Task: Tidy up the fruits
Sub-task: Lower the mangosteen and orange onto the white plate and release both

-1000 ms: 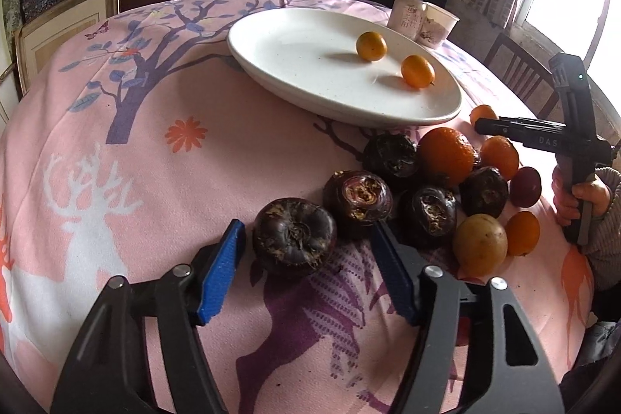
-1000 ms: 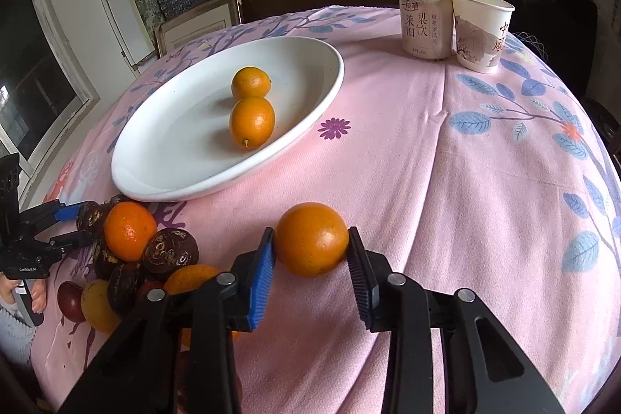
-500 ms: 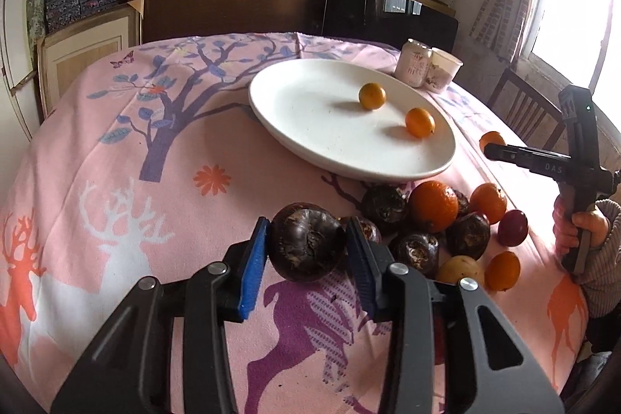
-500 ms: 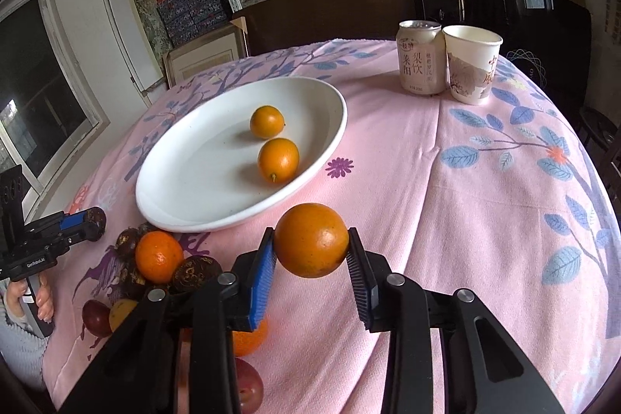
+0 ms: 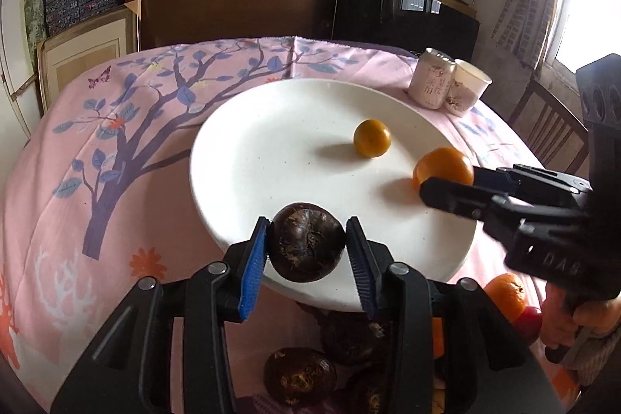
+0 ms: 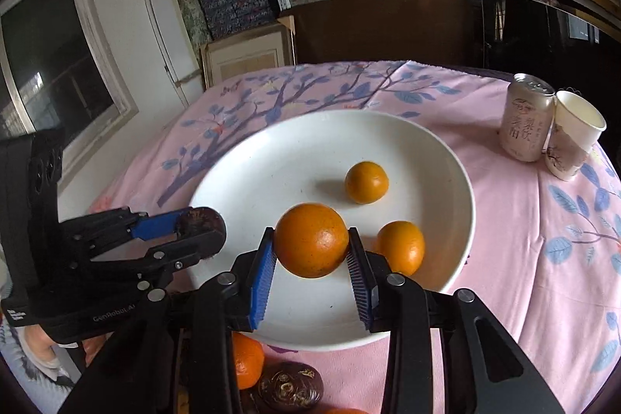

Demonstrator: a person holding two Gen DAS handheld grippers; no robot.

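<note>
Carrying a chestnut (image 5: 307, 248) in my left hand-held gripper (image 5: 306, 255) and an orange (image 6: 311, 240) in my right (image 6: 312, 258), I'd lower both onto bare plate (image 6: 271, 158), well apart, before releasing

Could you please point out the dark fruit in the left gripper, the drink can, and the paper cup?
dark fruit (image 5: 306, 248): left wrist view, middle of its wrinkled skin.
drink can (image 6: 526, 121): right wrist view, printed side wall.
paper cup (image 6: 570, 152): right wrist view, outer wall.
</note>
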